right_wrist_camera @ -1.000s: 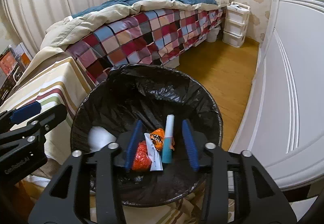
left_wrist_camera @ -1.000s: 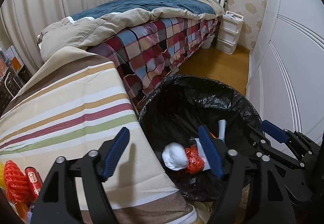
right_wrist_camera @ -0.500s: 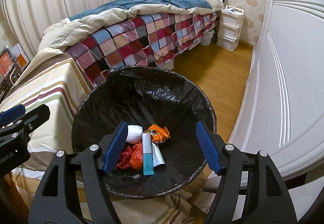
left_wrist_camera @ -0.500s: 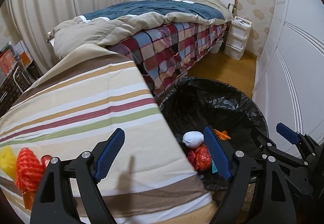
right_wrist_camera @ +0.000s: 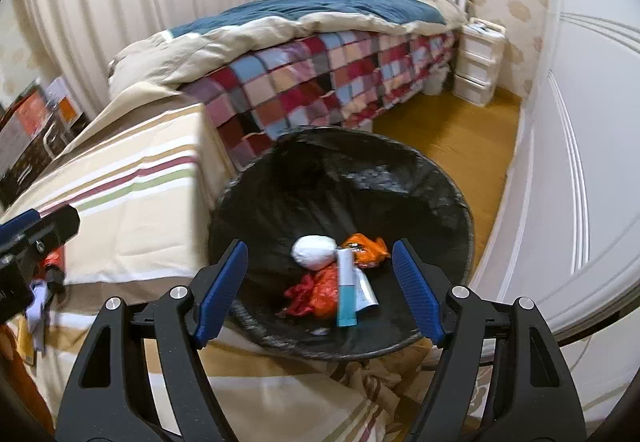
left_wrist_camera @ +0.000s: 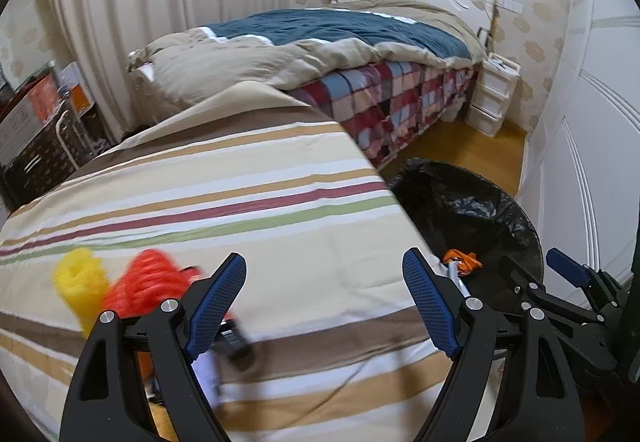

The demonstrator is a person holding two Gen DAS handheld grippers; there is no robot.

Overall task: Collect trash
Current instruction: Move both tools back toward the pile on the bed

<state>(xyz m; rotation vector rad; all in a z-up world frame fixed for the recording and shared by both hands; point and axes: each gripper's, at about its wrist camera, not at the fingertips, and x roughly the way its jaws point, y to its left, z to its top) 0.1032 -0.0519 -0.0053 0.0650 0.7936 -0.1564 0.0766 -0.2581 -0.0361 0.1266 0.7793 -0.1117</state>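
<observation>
The right gripper [right_wrist_camera: 318,292] has just been opening its jaws, and nothing is between them now. It hangs over the black trash bin [right_wrist_camera: 460,202]. The blue tube [right_wrist_camera: 346,288] it let go lies in the bin, next to a white paper ball [right_wrist_camera: 314,251] and red wrappers [right_wrist_camera: 316,292]. The left gripper [left_wrist_camera: 324,302] is open and empty too. It has swung away from the bin, over the striped cloth [left_wrist_camera: 240,210]. Farther from the bin lie a red net [left_wrist_camera: 146,282] and a yellow net [left_wrist_camera: 80,282]. I think those go in next.
</observation>
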